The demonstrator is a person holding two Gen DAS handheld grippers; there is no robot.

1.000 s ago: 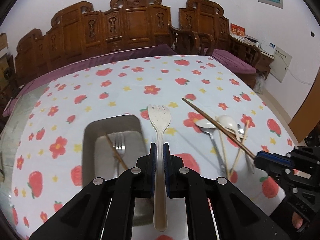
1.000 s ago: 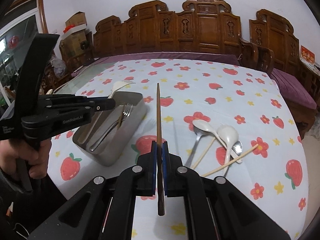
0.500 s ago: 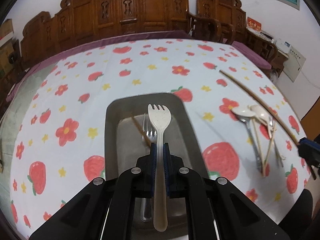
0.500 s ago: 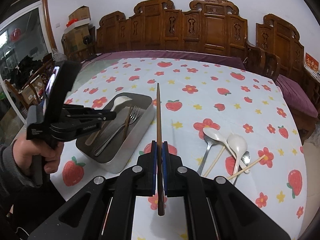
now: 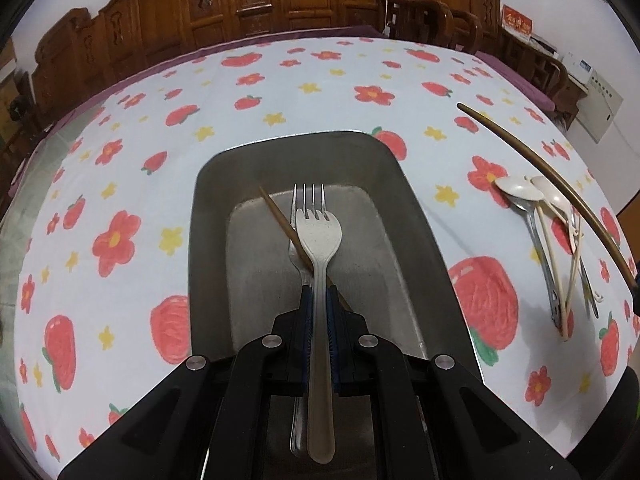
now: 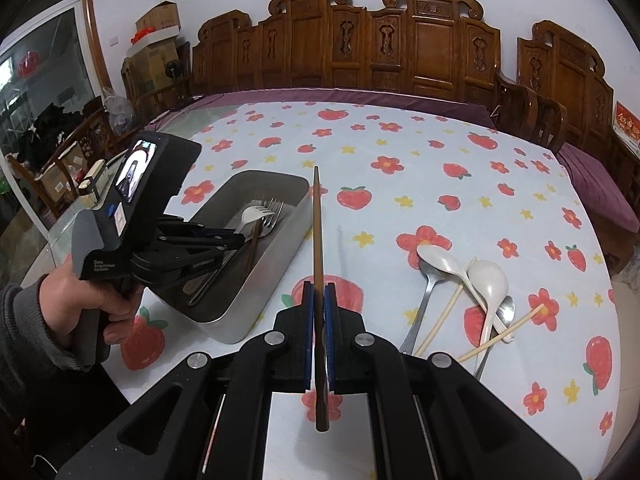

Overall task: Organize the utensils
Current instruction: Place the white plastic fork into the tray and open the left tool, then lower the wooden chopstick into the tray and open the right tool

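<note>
My left gripper (image 5: 318, 300) is shut on a cream plastic fork (image 5: 319, 236) and holds it low inside the metal tray (image 5: 208, 216), over a steel fork (image 5: 310, 196) and a brown chopstick (image 5: 280, 218) lying in it. My right gripper (image 6: 318, 296) is shut on a brown chopstick (image 6: 317, 220), held above the cloth just right of the tray (image 6: 256, 300). The left gripper (image 6: 224, 238) also shows in the right wrist view, reaching into the tray. Spoons (image 6: 486, 276) and pale chopsticks (image 6: 438, 320) lie on the cloth to the right.
The table carries a white cloth with strawberries and flowers (image 6: 400, 140). Carved wooden chairs (image 6: 400, 52) line its far side. Boxes and clutter (image 6: 156, 28) stand at the far left. The loose spoons also show in the left wrist view (image 5: 520, 192).
My left gripper has moved left and down with the cream fork, from above the cloth to low inside the tray. My right gripper still holds its chopstick, little moved.
</note>
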